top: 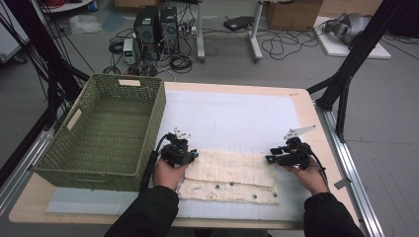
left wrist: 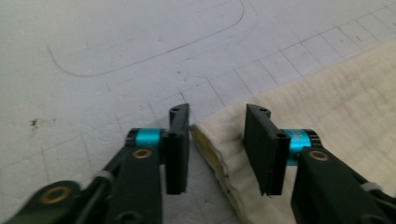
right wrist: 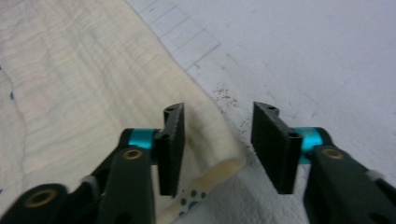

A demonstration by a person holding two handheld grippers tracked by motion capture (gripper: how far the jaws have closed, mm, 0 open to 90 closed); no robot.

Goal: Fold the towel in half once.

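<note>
From above, the folded cloth (top: 230,175) lies on the white mat (top: 232,118) beside the green basket (top: 106,128).

The left gripper (left wrist: 217,140) stands part open around the cloth's corner.

The right gripper (right wrist: 217,140) is part open over its other corner, not pressing.

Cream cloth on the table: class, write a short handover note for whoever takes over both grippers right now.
Left gripper: jaws open astride the folded cloth's left corner, not gripping.
Right gripper: jaws open over the right corner, pads clear of it.
The cloth lies folded lengthwise on the white mat, dotted underside showing along its near edge; the green basket stands to its left.
Done: one fold.
Left, probably: grip both corners, fold again, then perhaps into the basket.
</note>
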